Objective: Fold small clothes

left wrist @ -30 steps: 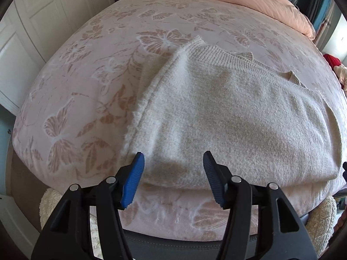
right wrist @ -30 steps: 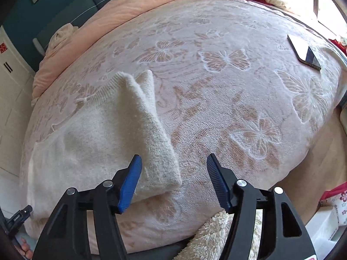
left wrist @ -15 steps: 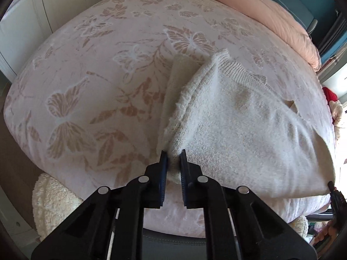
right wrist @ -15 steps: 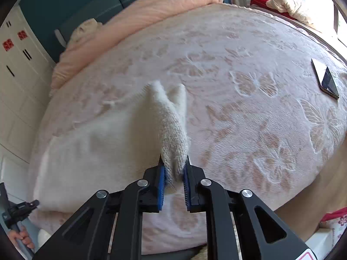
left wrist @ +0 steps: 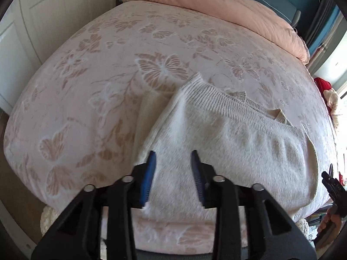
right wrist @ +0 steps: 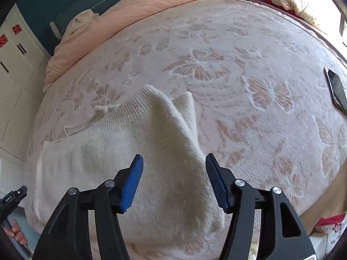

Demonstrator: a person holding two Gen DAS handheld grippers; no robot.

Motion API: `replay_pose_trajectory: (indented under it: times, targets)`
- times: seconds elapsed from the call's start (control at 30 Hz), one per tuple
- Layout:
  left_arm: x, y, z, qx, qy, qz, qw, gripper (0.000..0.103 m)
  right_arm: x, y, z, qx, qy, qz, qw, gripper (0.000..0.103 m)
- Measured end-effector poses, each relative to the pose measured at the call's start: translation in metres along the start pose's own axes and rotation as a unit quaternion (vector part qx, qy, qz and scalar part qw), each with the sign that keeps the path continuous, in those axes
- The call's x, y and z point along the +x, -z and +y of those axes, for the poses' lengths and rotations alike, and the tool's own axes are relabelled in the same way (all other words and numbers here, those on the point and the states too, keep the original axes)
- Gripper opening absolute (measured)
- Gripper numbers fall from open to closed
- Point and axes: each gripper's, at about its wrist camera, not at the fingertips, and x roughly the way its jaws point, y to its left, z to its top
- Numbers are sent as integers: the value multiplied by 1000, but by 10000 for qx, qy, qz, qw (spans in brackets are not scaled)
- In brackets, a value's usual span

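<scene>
A cream knit sweater [left wrist: 238, 151] lies folded on the pink butterfly bedspread [left wrist: 86, 86], ribbed hem towards the far side. My left gripper [left wrist: 173, 177] hovers over its near left corner. Its jaws are opening, and the fabric lies between the blue pads [left wrist: 149, 177] without being pressed. My right gripper [right wrist: 174, 182] stands over the sweater's [right wrist: 130, 151] near right corner. Its jaws are opening too, wide apart, and the cloth below them lies loose. Each gripper shows at the edge of the other's view, held in a hand [right wrist: 17, 231].
A phone [right wrist: 336, 88] lies on the bedspread at the right. A peach duvet [left wrist: 216, 4] is bunched at the head of the bed. White cupboard doors [left wrist: 21, 43] stand to the left. Red and cream clothes [right wrist: 288, 0] sit at the far right.
Half a second ago both grippers were pinched on the sweater's near corners. Both have since let go, their jaws parted, and the fabric has settled flat on the bed.
</scene>
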Motion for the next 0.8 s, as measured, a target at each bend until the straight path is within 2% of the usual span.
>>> replay_pose_trajectory:
  times: [0.13,0.17,0.2,0.23,0.27,0.33,0.37,0.4,0.43,0.47,0.5,0.57,0.63,0.7,0.8]
  targets:
    - [47,-25,-10,127,-357,92,9992,47,36,-19,13,-131,316,213,9992,59]
    - [58,-29,-9,160,-414,151,9989,47,42,-20,17,-246,280,328,9988,55]
    - [67,-32,-6,144,-462,251,9985,41,45,-22,22,-367,234,402,9982,40]
    - [75,-34,-2,99,-455,396,9981,19,39,-24,25,-379,120,345,9986,9]
    - [80,-36,3,1,-430,529,9977,9,25,-29,24,-274,-103,44,9996,7]
    - [76,-39,11,-176,-293,479,9983,9,0,-36,18,-55,-312,-410,9987,7]
    - [72,-40,13,-135,-340,422,9984,9,-5,-38,12,35,-332,-565,9978,7]
    - [70,-40,13,-44,-431,385,9983,8,2,-40,6,59,-217,-550,9982,7]
    - [72,-40,14,57,-500,395,9980,8,21,-40,-1,46,8,-268,9996,6]
    - [78,-39,16,151,-589,470,9970,9,49,-36,-9,53,212,207,9995,6]
    - [86,-37,16,214,-684,555,9959,9,68,-31,-15,69,252,569,9980,7]
    - [98,-33,16,279,-792,629,9945,9,57,-31,-12,99,235,281,9993,8]
    - [93,-33,5,490,-1010,539,9922,12,32,-32,-2,209,246,-52,9995,18]
    - [83,-31,-6,688,-1070,465,9908,13,2,-26,17,-39,227,-510,9984,20]
    - [60,-24,-25,927,-1145,237,9888,13,-28,-4,58,-601,-326,-639,9956,20]
